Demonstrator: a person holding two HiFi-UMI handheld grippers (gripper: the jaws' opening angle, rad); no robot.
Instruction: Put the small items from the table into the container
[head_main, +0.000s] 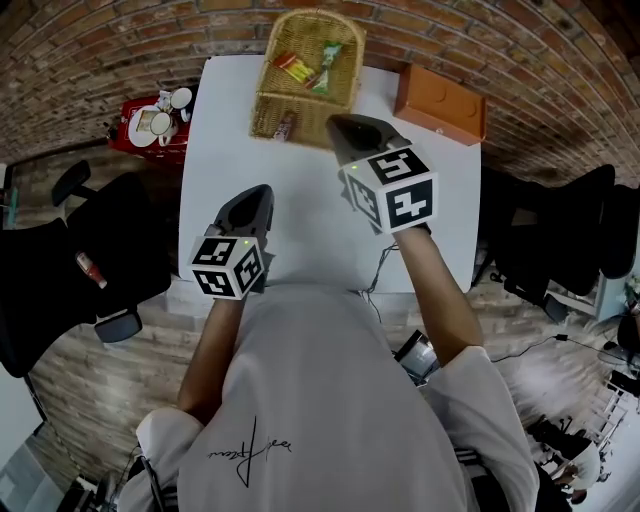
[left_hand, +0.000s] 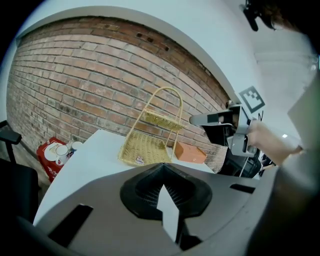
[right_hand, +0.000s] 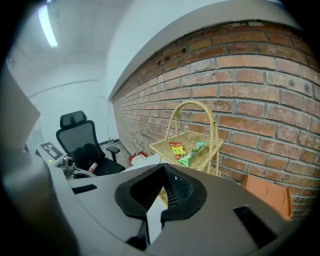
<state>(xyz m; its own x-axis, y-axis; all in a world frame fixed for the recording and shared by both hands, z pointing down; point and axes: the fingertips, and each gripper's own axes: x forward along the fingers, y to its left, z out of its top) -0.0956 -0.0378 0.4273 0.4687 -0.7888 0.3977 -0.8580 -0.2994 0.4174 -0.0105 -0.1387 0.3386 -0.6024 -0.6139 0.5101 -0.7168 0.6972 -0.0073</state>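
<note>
Seemingly past a drop into the tan two-tier wicker basket (head_main: 300, 100) at top centre, left gripper (head_main: 260, 195) and right gripper (head_main: 338, 124) both closed, empty; next, probably checking the white table (head_main: 310, 225) for leftovers.

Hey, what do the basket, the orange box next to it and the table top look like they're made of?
Basket: woven wicker or rattan, pale yellow and matte; the open weave and bent cane handle show it. Orange box: probably plastic, though painted wood is possible; smooth, even colour, rounded edges. Table top: white, smooth and matte, likely laminate; no grain visible.
</note>
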